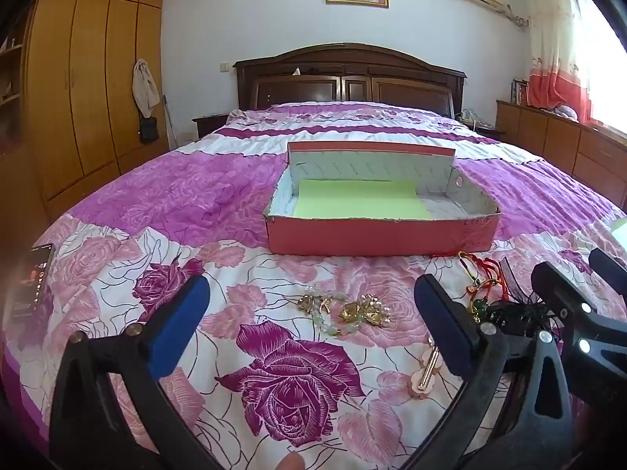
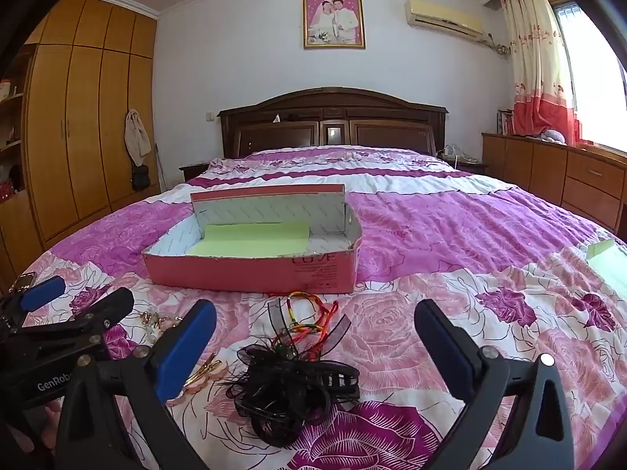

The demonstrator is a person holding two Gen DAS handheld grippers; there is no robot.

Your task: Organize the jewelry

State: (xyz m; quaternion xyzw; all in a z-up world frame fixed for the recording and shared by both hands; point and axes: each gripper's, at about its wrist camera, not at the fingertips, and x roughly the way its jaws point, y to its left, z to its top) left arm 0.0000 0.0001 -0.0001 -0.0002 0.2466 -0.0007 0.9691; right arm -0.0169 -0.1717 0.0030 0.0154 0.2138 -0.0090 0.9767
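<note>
1. The jewelry is scattered on the bed, near of the open pink box (image 1: 382,231): gold brooches (image 1: 358,311) tangled with a pale bead bracelet (image 1: 329,323), a pink hair clip (image 1: 427,370), red braided cords (image 2: 313,313) and a black feathered hair claw (image 2: 290,387). Nothing is in the box yet, which is lined with a green sheet (image 1: 358,203).
2. The brooches and bracelet lie touching; if one is lifted, the other is likely dragged along and dropped short of the box.
3. The cords run into the black claw's feathers, so a pull on either may carry both.
4. The flat hair clip may be pushed into the soft floral bedspread (image 1: 274,372) rather than gripped, and fabric may be pinched instead.
5. The left tongs (image 1: 313,321) are spread wide and empty above the brooches; the right tongs (image 2: 315,346) are likewise released, above the cords and claw. They sit close side by side, so a collision is possible if both are closed in at once.
6. The light box may be shoved far along the bed if its near wall is struck.
</note>
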